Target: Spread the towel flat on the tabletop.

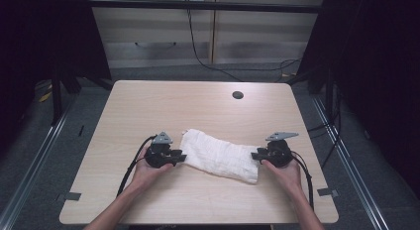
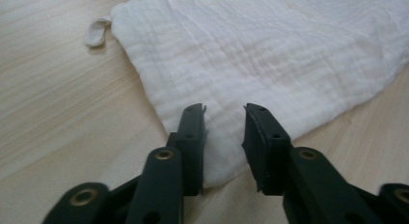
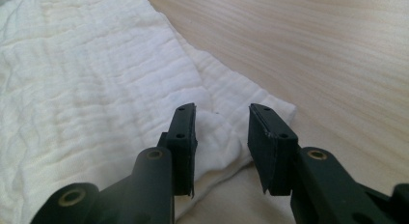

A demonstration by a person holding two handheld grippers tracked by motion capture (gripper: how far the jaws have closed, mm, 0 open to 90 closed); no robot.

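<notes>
Left tool (image 2: 224,132): at the near left corner of the white cloth (image 1: 220,154); its jaws stand apart with cloth between them, not pressing.
Right tool (image 3: 222,137): at the right end of the cloth; released, a raised fold lies in the gap.
Cloth: lies folded on the counter (image 1: 148,106), between both tools.
Risk, near: a tool may clench only the top layer, so the fold opens.
Risk, far: the loop (image 2: 96,32) at the cloth's far corner may drag and twist.
</notes>
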